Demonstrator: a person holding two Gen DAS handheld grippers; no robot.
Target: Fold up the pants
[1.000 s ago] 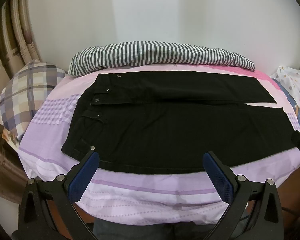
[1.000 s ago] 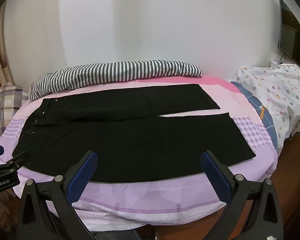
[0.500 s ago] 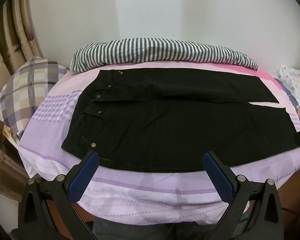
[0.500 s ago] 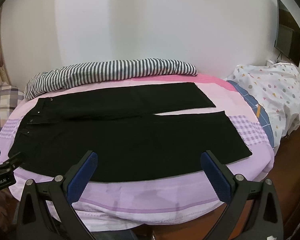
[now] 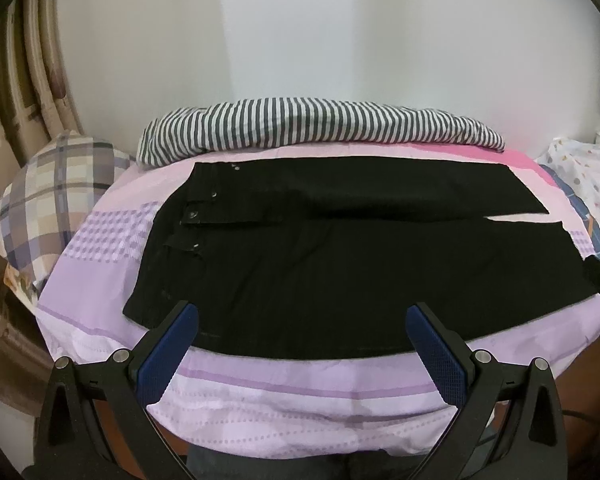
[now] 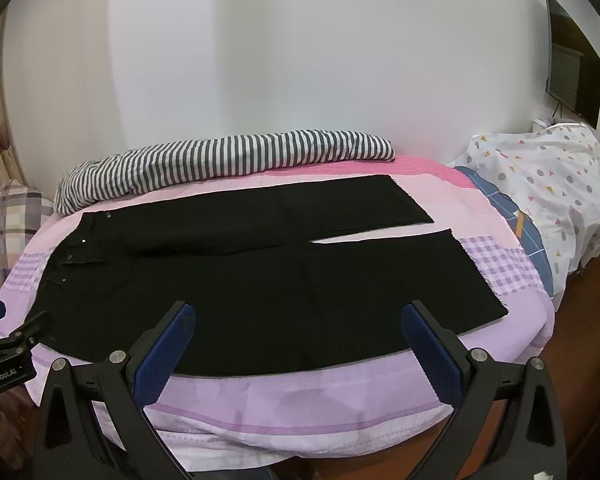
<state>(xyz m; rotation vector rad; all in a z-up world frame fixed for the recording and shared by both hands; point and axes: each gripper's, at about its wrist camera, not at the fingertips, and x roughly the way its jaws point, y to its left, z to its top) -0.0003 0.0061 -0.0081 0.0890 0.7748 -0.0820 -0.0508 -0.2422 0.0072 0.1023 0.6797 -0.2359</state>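
the pants [image 5: 340, 256] are lying flat across the bed [image 5: 284, 392], leaving a bare strip of sheet along the near edge where a tool could be passing. the striped blanket [image 5: 312, 126] is heaping along the far edge against the wall, blocking that side. a plaid pillow [image 5: 56, 196] is crowding the waistband end, and a spotted bundle [image 6: 556, 196] is crowding the cuff end.

We see matt black cloth pants [image 5: 340, 264] with shiny metal buttons, on a soft cotton-like bedsheet [image 5: 100, 280]; at six o'clock, our fingers [image 5: 168, 352] carry dimpled blue rubbery pads.
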